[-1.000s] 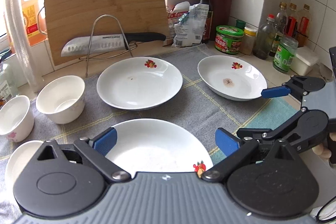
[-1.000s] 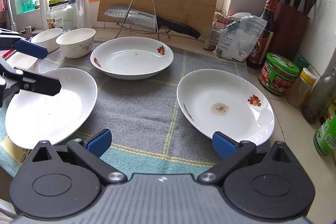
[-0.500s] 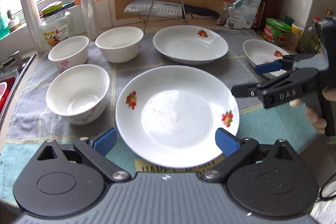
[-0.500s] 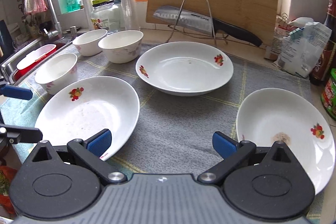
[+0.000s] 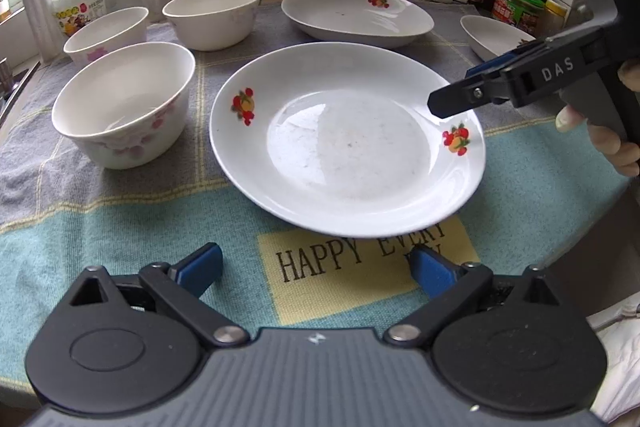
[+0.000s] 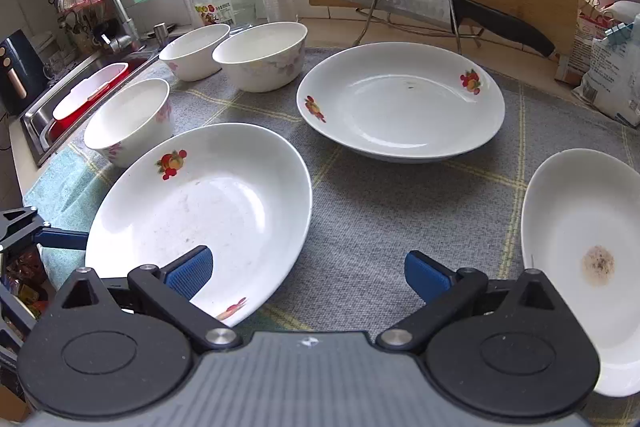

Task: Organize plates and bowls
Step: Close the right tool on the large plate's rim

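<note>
Since the earlier frames the left gripper (image 5: 314, 269) had pulled back from the near plate (image 5: 348, 143); its blue pads, which flanked the rim before, now sat short of it over the mat (image 5: 120, 227). Jaws wide, holding nothing.

Near plate lay flat on the mat, upright, roughly round, so no clear long axis; fruit prints sat on its left and right rim. Its front edge covered part of the mat's lettering. Left of it stood a bowl (image 5: 124, 103), with two more bowls (image 5: 212, 15) behind that. A second plate (image 5: 356, 11) lay beyond the near plate. A third plate (image 6: 584, 259) lay to its right, cut off by the frame edge in the right wrist view and mostly hidden in the left.

Right gripper (image 6: 306, 273) was held level, pointing over the near plate's right rim, jaws wide and empty. A hand (image 5: 608, 131) gripped its handle; only the fingers showed.
</note>
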`<state>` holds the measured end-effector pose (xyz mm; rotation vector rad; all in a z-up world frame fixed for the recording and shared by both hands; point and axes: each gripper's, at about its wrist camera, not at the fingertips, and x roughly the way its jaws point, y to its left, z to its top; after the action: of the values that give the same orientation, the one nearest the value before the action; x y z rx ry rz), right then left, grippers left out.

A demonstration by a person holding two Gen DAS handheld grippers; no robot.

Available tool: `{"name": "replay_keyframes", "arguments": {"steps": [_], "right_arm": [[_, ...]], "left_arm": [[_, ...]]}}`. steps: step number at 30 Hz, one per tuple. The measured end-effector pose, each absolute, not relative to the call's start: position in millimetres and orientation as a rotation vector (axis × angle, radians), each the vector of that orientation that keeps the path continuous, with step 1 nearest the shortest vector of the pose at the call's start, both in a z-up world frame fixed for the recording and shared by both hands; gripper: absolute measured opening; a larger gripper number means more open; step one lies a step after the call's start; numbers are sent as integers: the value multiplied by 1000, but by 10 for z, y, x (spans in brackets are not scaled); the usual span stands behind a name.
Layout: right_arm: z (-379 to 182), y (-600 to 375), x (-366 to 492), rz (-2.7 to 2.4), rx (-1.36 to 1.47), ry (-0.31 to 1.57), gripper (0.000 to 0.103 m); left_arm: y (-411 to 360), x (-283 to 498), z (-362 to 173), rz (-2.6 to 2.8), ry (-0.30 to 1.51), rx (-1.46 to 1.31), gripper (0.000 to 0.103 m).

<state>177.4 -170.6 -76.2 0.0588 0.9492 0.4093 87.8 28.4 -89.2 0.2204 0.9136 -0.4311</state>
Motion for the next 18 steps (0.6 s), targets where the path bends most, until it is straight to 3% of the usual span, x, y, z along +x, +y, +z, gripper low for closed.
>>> {"name": "replay_keyframes", "arguments": {"steps": [18], "right_arm": [[-866,-1191,2113,454,-64,1058,103]], "left_arm": [[382,1088,-940,-661,825,338,102]]}}
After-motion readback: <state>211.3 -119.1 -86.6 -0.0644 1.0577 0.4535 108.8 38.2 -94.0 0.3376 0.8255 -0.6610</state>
